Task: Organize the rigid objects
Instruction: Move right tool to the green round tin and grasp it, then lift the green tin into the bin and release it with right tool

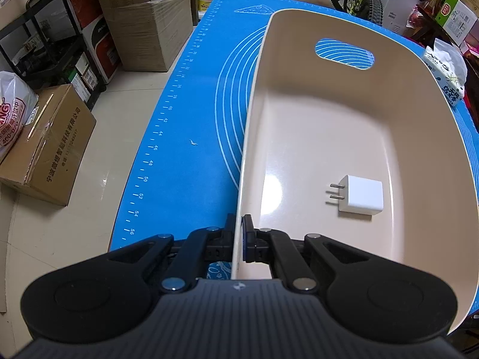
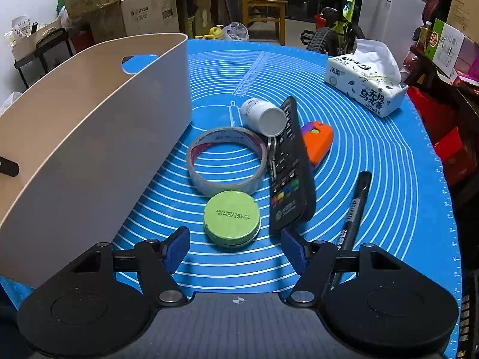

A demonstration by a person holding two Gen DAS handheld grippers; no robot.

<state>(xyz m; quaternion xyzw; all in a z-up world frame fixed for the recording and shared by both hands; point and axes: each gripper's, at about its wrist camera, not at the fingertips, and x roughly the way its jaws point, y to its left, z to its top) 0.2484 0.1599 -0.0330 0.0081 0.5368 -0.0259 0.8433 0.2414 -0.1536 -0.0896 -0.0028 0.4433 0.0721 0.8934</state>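
Note:
My left gripper (image 1: 240,239) is shut on the near left wall of a beige bin (image 1: 404,95), one pad inside and one outside. A white charger plug (image 1: 360,195) lies on the bin's floor. In the right wrist view the same bin (image 2: 89,137) stands at the left on the blue mat (image 2: 374,161). My right gripper (image 2: 236,248) hangs open just in front of a round green tin (image 2: 231,219), nothing between its pads. Behind the tin lie a tape roll (image 2: 226,159), a black remote (image 2: 289,167), a white bottle (image 2: 263,116), an orange toy (image 2: 318,142) and a black marker (image 2: 353,209).
A tissue pack (image 2: 366,88) sits at the mat's far right. Cardboard boxes (image 1: 42,146), a black shelf rack (image 1: 54,39) and a bicycle (image 2: 338,33) stand on the floor around the table. The mat's left edge (image 1: 143,161) drops to the tiled floor.

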